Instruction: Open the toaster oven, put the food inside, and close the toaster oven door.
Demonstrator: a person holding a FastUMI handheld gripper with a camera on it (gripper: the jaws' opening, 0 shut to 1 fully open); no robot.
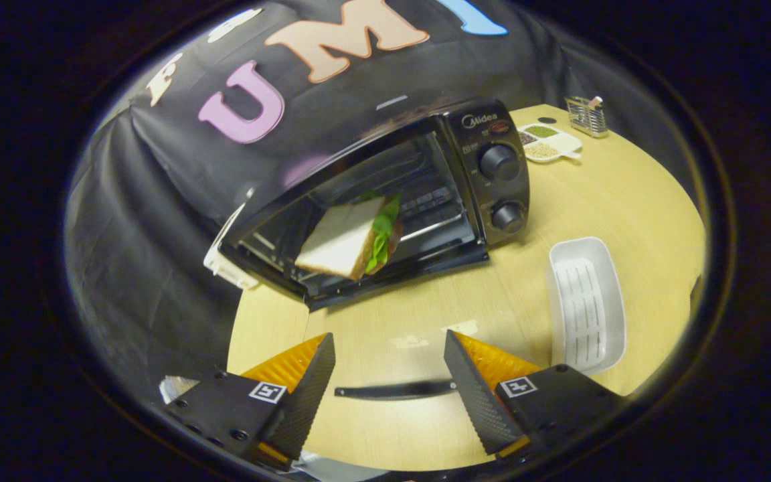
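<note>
Two carbon-patterned fingers of the tool (389,385) stood wide apart and empty above the pale wooden counter (425,301). Well beyond them, the black toaster oven (399,194) held the white-bread sandwich with green lettuce (352,237) on its rack. Whether its glass door (332,294) lay open or closed could not be told. If open, swinging it up looked like the remaining step; a glancing push could slide the light oven back. A white ribbed plastic tray (586,304) sat empty nearby.
</note>
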